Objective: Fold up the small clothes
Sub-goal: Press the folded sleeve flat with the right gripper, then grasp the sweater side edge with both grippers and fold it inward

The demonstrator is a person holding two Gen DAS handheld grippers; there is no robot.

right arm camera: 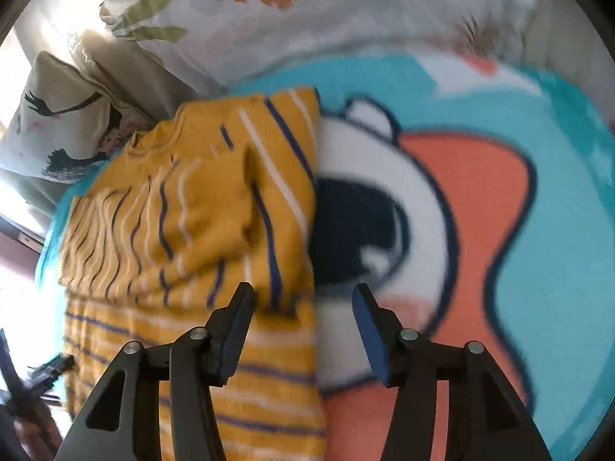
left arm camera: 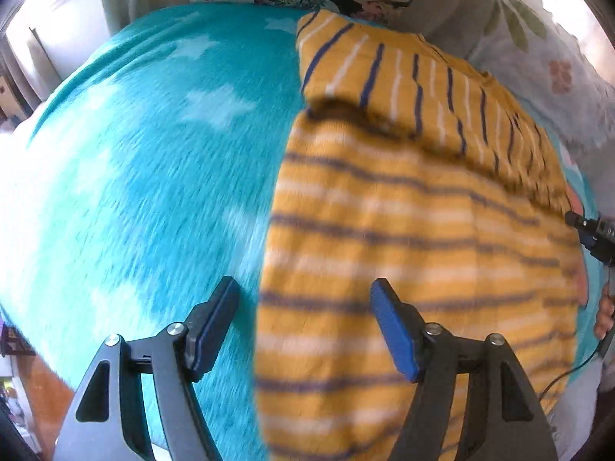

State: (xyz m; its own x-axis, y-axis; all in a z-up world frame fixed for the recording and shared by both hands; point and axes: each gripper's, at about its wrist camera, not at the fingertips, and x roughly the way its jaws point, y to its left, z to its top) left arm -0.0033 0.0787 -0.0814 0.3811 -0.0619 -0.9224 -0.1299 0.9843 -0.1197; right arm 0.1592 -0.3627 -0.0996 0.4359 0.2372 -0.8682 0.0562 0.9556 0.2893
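We see the yellow striped shirt (left arm camera: 403,207) lying on the teal blanket (left arm camera: 134,153), its long axis running straight away from both claws. Its far portion is folded over, stripes there turned crosswise to those nearer us, and the neckline seems to point away from us, though blur makes that uncertain. Our left gripper (left arm camera: 303,307) is spread wide and holds nothing, straddling the shirt's left edge. Our right gripper (right arm camera: 303,311) is likewise released, straddling the shirt's (right arm camera: 184,207) right edge where it meets the blanket's (right arm camera: 557,211) cartoon print. Floral pillows (right arm camera: 346,19) lie beyond.
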